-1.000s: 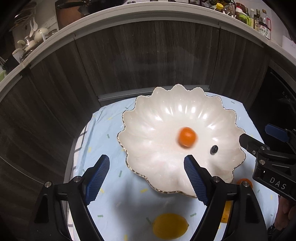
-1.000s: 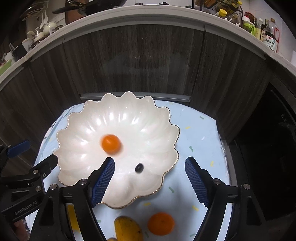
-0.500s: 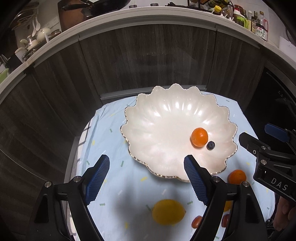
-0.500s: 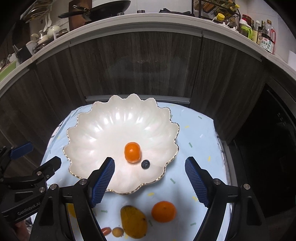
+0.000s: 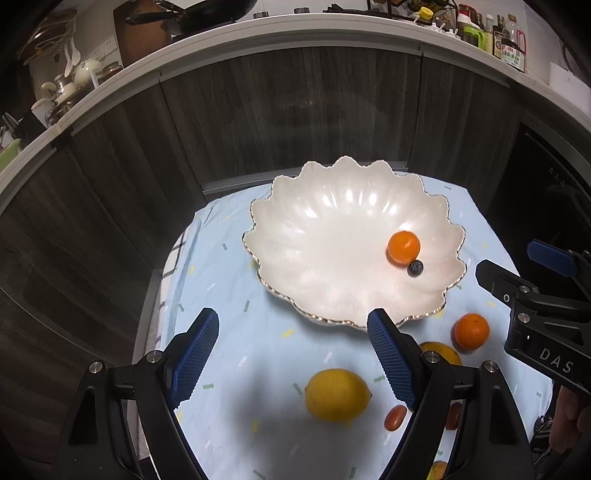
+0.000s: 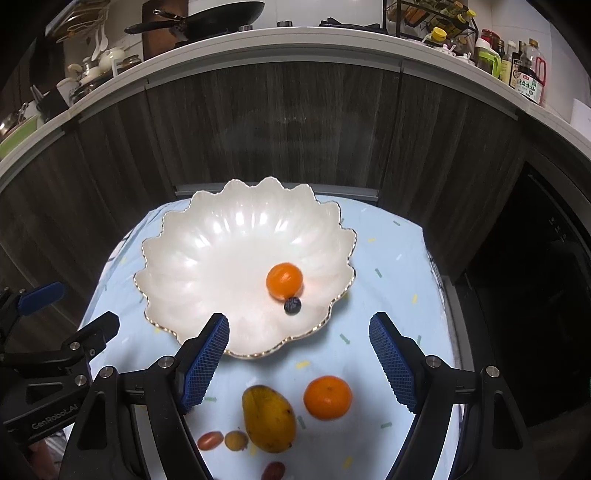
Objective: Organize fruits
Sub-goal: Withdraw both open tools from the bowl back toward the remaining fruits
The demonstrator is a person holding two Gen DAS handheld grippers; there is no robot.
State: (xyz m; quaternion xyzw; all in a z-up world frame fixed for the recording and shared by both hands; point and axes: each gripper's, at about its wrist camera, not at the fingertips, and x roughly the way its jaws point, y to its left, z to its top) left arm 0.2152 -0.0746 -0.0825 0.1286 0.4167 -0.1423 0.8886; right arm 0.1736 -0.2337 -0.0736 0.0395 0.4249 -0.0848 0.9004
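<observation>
A white scalloped bowl (image 5: 332, 258) (image 6: 207, 266) sits on a light blue cloth. Inside it lie a small orange (image 5: 403, 248) (image 6: 284, 280) and a blueberry (image 5: 415, 268) (image 6: 292, 305), touching. On the cloth in front lie a lemon (image 5: 337, 395), a mango (image 6: 269, 418), a second orange (image 5: 471, 331) (image 6: 327, 397), red cherry tomatoes (image 5: 394, 418) (image 6: 209, 440) and a small yellow fruit (image 6: 235, 440). My left gripper (image 5: 295, 362) is open and empty above the cloth, near the lemon. My right gripper (image 6: 299, 363) is open and empty above the mango and orange.
Dark wood cabinet fronts (image 5: 295, 122) stand right behind the table. A counter above carries a pan (image 6: 207, 18), bottles (image 6: 524, 77) and crockery. A dark appliance (image 6: 546, 295) stands to the right. The cloth's edges (image 5: 162, 295) drop off at left and right.
Both grippers have pulled back and up from the bowl. The small orange rolled across the bowl and came to rest against the blueberry. More loose fruit has come into view.
</observation>
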